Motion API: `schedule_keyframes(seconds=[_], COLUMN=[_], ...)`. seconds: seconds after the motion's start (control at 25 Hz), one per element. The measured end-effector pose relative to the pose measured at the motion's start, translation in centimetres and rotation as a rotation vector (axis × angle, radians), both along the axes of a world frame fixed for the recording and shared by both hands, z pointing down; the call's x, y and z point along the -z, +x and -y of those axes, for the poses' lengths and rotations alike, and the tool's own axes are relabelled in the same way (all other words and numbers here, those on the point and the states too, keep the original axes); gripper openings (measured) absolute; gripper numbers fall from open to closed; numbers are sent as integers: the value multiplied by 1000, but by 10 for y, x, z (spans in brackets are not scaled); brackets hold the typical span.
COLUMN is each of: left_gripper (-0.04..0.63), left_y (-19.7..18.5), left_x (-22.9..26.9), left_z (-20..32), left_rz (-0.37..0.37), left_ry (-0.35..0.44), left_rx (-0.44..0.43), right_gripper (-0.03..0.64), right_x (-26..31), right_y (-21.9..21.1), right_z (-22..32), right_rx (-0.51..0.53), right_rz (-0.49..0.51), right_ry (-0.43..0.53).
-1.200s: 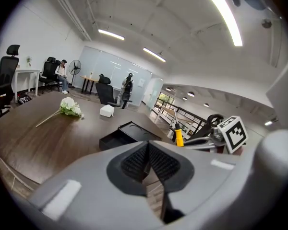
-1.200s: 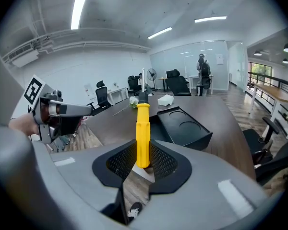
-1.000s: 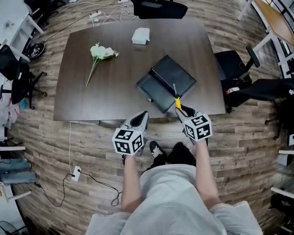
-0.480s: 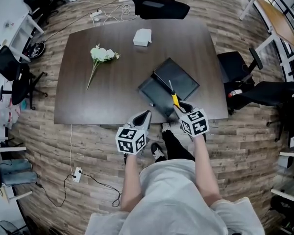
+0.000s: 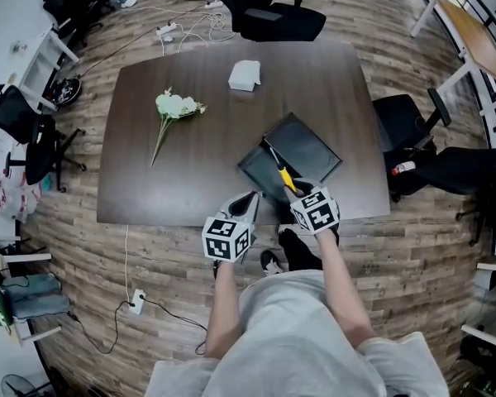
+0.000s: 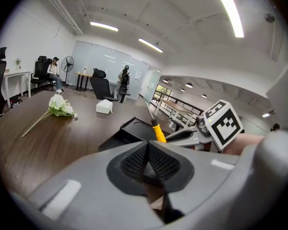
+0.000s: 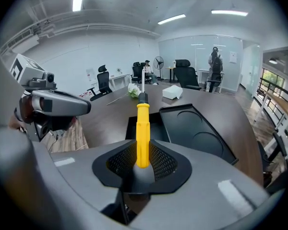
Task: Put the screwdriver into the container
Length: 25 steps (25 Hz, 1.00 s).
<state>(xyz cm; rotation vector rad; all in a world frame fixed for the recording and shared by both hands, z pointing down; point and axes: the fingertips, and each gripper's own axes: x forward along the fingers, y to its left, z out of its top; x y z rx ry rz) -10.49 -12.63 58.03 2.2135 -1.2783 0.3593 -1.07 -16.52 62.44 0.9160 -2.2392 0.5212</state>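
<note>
Yellow-handled, the screwdriver (image 7: pixel 142 128) sat clamped in your right gripper (image 5: pixel 300 192), its shaft pointing to 11 o'clock over the open black container (image 5: pixel 258 167) at the table's (image 5: pixel 190 155) near edge. Your left gripper (image 5: pixel 244 205), at 9 o'clock of the right, had its jaws together on nothing. You were mid-carry; next, I'd judge, lower the tip into the tray and release.

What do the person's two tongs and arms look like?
The left tongs and right tongs match: grey moulded bodies, black mesh-textured pads, each with a white cube bearing black square markers. No cables show. The person wears a light grey short-sleeved shirt, with no sleeves over the forearms.
</note>
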Motion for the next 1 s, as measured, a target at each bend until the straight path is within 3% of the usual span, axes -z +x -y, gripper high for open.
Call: schedule_keyframes(seconds=[0.32, 1.0], left_gripper=[54, 54], left_y=[-3, -17], left_x=[-6, -21], left_z=[20, 53], left_rz=[8, -12], left_ry=[-16, -50], left_rx=[-1, 17], right_gripper=[79, 80], right_x=[-24, -65], right_y=[-12, -34], right_z=[13, 15], right_rx=[29, 93], right_rz=[-47, -178], right_ry=[-14, -169])
